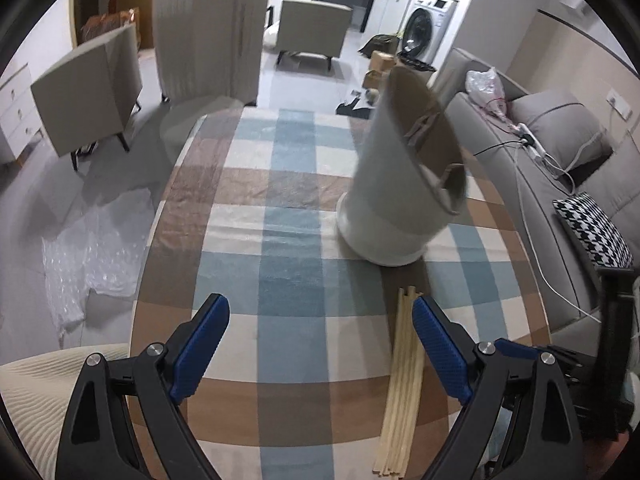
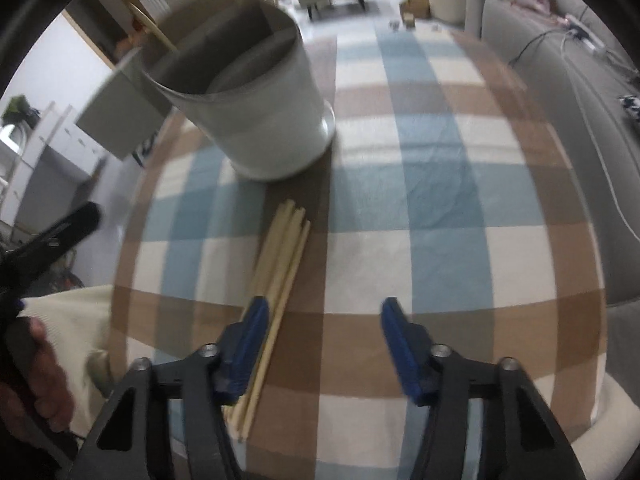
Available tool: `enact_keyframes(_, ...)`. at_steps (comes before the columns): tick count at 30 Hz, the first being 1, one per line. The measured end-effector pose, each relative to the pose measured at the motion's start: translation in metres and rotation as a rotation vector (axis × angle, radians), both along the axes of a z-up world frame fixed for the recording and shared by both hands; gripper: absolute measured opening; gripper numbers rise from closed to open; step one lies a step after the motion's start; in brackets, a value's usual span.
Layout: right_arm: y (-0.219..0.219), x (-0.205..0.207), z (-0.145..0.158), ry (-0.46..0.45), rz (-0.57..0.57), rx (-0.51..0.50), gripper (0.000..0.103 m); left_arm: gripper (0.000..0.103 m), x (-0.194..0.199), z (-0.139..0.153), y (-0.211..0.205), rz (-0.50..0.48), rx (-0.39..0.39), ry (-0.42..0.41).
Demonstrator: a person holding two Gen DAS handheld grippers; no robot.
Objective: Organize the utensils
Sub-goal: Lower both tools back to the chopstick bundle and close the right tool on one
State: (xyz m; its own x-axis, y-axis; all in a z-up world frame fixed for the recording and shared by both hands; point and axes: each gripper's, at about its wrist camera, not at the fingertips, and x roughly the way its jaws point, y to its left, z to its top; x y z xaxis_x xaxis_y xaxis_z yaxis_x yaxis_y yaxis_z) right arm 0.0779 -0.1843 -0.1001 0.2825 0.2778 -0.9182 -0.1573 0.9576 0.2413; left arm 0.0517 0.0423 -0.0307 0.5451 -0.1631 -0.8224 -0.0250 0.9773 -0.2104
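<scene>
A bundle of several pale wooden chopsticks (image 1: 400,384) lies flat on the checked tablecloth (image 1: 280,240), pointing at a tall white utensil holder (image 1: 396,184) that stands behind it. The holder (image 2: 248,100) holds one pale stick leaning out at its left rim. My left gripper (image 1: 320,340) is open and empty, its right finger just beside the chopsticks. My right gripper (image 2: 324,344) is open and empty above the cloth, its left finger over the chopsticks (image 2: 276,292).
A grey sofa (image 1: 560,152) with a houndstooth cushion (image 1: 596,232) and cables runs along the table's right side. Grey chairs (image 1: 92,88) and bubble wrap (image 1: 88,264) are on the floor to the left. A cream knitted cloth (image 1: 32,392) lies at the near left.
</scene>
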Motion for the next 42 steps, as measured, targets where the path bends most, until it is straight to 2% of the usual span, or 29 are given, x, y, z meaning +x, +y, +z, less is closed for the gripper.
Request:
enact_keyframes(4, 0.012, 0.023, -0.022, 0.086, 0.010, -0.025, 0.043, 0.090, 0.004, -0.006, 0.008, 0.021, -0.010, 0.030)
enact_keyframes(6, 0.017, 0.029, -0.028, 0.106, 0.023, -0.038, 0.030, 0.090, 0.006, -0.010, 0.012, 0.024, -0.014, 0.041)
enact_keyframes(10, 0.029, 0.038, -0.033, 0.114, 0.046, -0.116, 0.029, 0.090, 0.007, -0.014, 0.020, 0.040, -0.033, 0.067)
enact_keyframes(13, 0.035, 0.040, -0.032, 0.115, 0.060, -0.131, 0.026, 0.090, 0.012, -0.017, 0.028, 0.062, -0.068, 0.092)
enact_keyframes(15, 0.041, 0.040, -0.033, 0.115, 0.073, -0.179, 0.028, 0.090, 0.013, -0.017, 0.031, 0.072, -0.082, 0.098)
enact_keyframes(19, 0.046, 0.039, -0.030, 0.095, 0.057, -0.221, 0.028, 0.090, 0.013, -0.011, 0.032, 0.081, -0.038, 0.062)
enact_keyframes(25, 0.054, 0.037, -0.031, 0.129, 0.070, -0.271, 0.028, 0.090, 0.014, -0.014, 0.041, 0.092, -0.060, 0.073)
enact_keyframes(36, 0.057, 0.036, -0.026, 0.084, 0.039, -0.262, 0.029, 0.090, 0.016, -0.016, 0.048, 0.111, -0.064, 0.082)
enact_keyframes(38, 0.054, 0.036, -0.025, 0.079, 0.015, -0.260, 0.024, 0.090, 0.017, -0.018, 0.049, 0.114, -0.057, 0.088)
enact_keyframes(39, 0.052, 0.035, -0.024, 0.074, 0.003, -0.257, 0.010, 0.090, 0.017, -0.019, 0.049, 0.114, -0.051, 0.094)
enact_keyframes(40, 0.050, 0.034, -0.024, 0.071, -0.001, -0.247, 0.004, 0.090, 0.017, -0.020, 0.048, 0.113, -0.047, 0.098)
enact_keyframes(42, 0.039, 0.032, -0.022, 0.081, -0.028, -0.178, 0.003, 0.090, 0.017, -0.025, 0.043, 0.097, -0.036, 0.115)
